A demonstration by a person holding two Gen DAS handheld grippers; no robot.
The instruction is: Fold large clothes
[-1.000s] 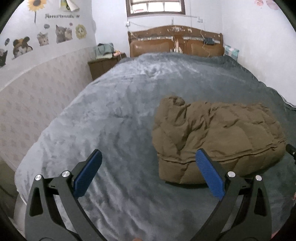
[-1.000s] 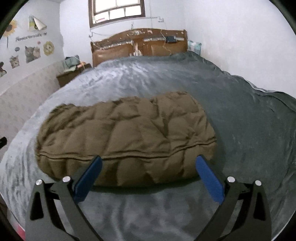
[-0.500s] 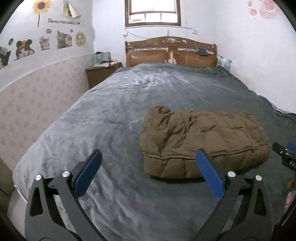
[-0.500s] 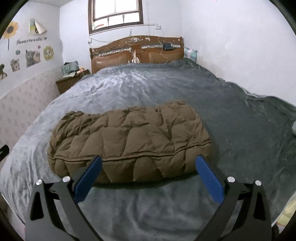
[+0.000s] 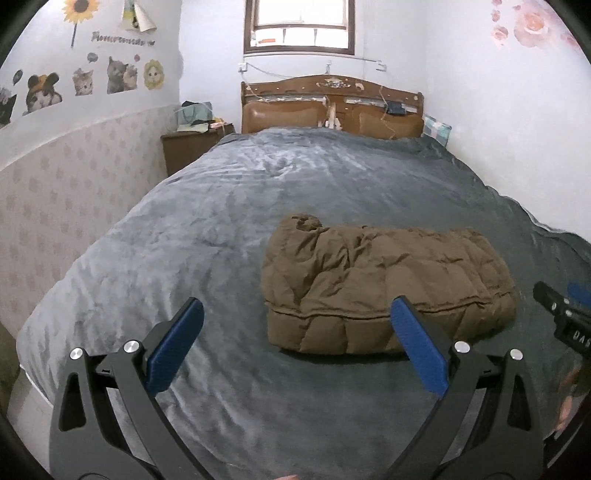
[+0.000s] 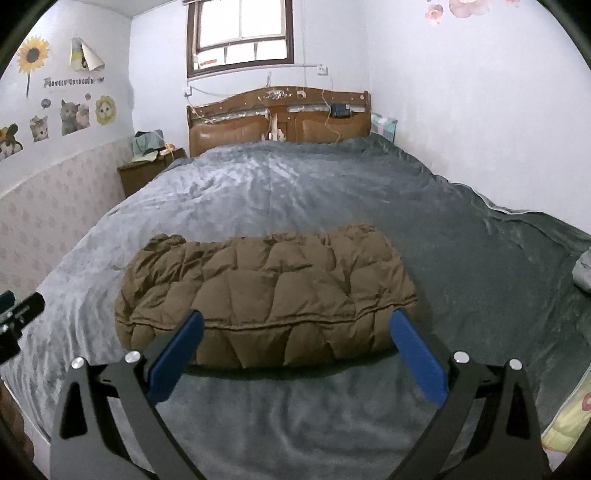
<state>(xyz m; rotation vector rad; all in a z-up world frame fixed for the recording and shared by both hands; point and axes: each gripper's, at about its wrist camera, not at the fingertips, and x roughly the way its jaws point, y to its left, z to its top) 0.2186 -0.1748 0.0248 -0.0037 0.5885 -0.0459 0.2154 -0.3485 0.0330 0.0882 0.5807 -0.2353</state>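
A brown quilted puffer jacket (image 5: pixel 384 284) lies folded into a thick bundle on the grey blanket of the bed (image 5: pixel 240 206). In the right wrist view the jacket (image 6: pixel 266 291) sits straight ahead, its seamed edge facing me. My left gripper (image 5: pixel 297 321) is open and empty, held above the blanket near the bed's foot, short of the jacket's left end. My right gripper (image 6: pixel 295 332) is open too, hovering in front of the jacket's near edge without touching it. The tip of the right gripper (image 5: pixel 561 314) shows at the left view's right edge.
A wooden headboard (image 6: pixel 280 122) and a window (image 6: pixel 240 33) stand at the far end. A cluttered nightstand (image 5: pixel 192 144) is at the back left beside a patterned wall (image 5: pixel 66 184). A white wall (image 6: pixel 480 129) runs along the right. A pale printed cloth (image 6: pixel 569 421) lies at the lower right.
Both grippers have drawn back and up from the jacket, which now looks smaller and farther. The jacket itself has not moved. Both stay open.
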